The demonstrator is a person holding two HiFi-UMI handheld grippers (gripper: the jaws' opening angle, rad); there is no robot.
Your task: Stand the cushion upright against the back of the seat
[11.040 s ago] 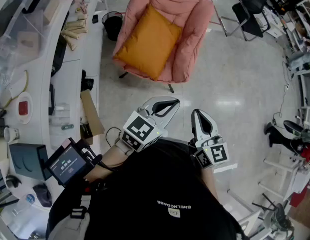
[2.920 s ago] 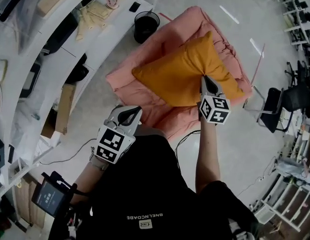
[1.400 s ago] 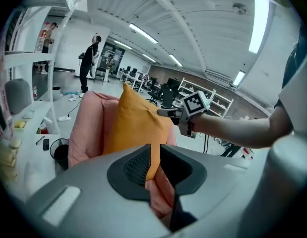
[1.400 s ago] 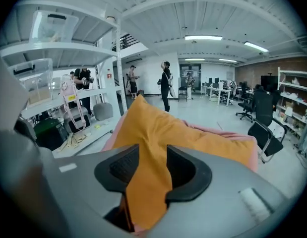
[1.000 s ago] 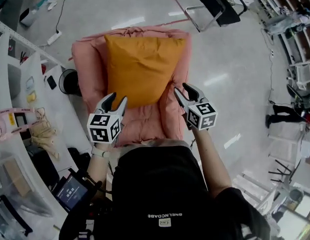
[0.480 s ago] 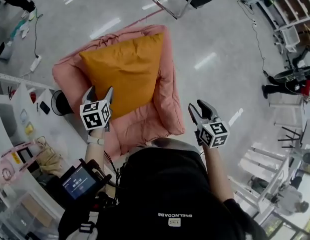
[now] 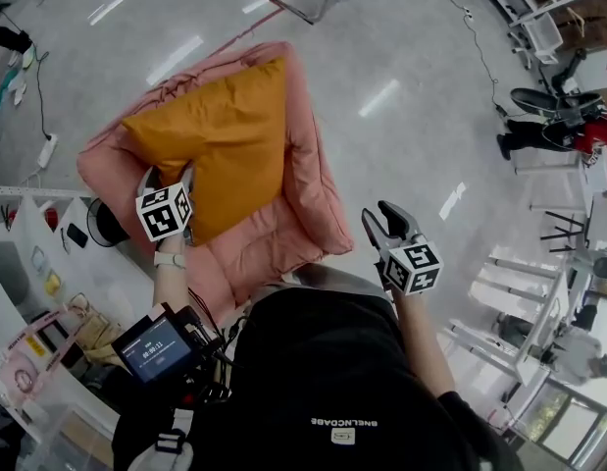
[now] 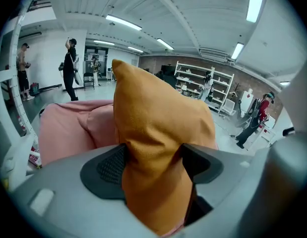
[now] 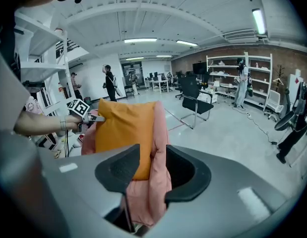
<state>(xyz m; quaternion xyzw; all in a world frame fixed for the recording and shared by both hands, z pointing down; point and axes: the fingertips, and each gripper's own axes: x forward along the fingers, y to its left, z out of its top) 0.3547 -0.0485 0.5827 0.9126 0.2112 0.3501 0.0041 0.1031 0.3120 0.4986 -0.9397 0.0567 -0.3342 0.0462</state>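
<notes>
The left gripper (image 7: 168,180), jaws just opening, straddles the orange cushion (image 7: 220,135) at its eight-o'clock edge on the pink armchair (image 7: 308,204); it should probably close next, while the right gripper (image 7: 377,216) hangs with jaws apart, empty.

Only legible bit: "BNELCOABE" printed on the black shirt (image 7: 323,386). Timer digits on the small screen (image 7: 156,345), too tiny to read.

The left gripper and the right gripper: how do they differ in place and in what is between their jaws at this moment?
The left gripper has a corner of the orange cushion between its jaws, which have just been opening; the right gripper has nothing between its jaws. The left gripper is at the pink armchair; the right gripper hangs over the floor, apart from the chair. Both are open.
</notes>
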